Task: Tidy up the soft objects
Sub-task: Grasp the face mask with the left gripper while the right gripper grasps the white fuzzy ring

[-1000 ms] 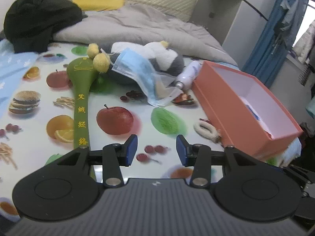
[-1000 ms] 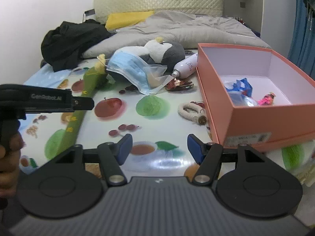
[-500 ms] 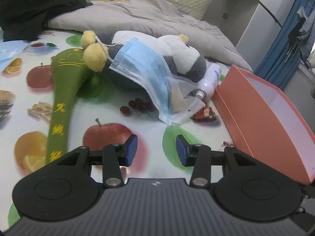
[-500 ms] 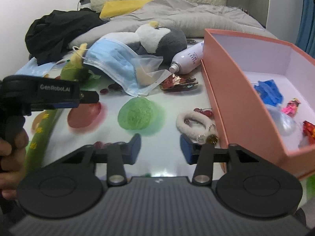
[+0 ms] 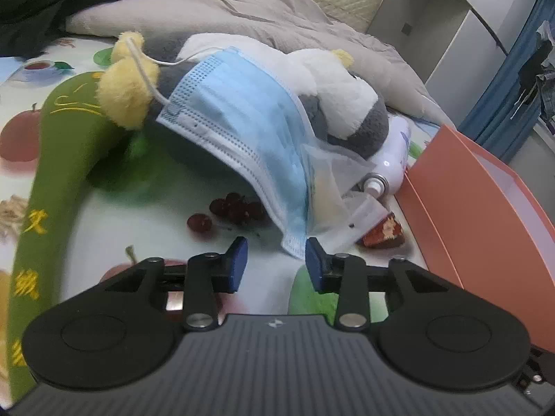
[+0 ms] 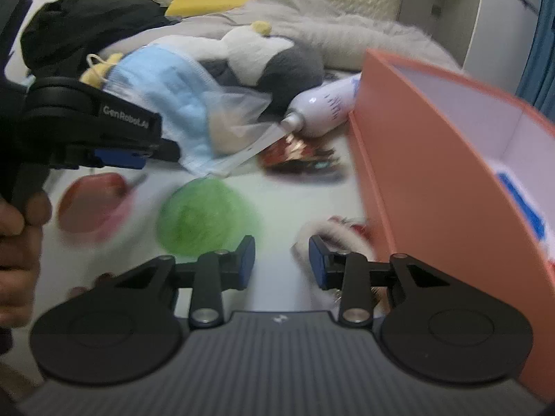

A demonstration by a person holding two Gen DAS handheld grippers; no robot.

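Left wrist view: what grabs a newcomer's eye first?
The blue face mask draped over the grey-and-white plush toy in the middle of the fruit-print cloth, its lower corner hanging just ahead of the left gripper. Next, the long green padded stick with yellow characters at left, and the open orange box at right.

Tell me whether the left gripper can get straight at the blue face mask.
Probably yes. The left gripper, whose jaws have just been closing, is open with nothing between them, and the mask's lower corner hangs just ahead, nothing in between.
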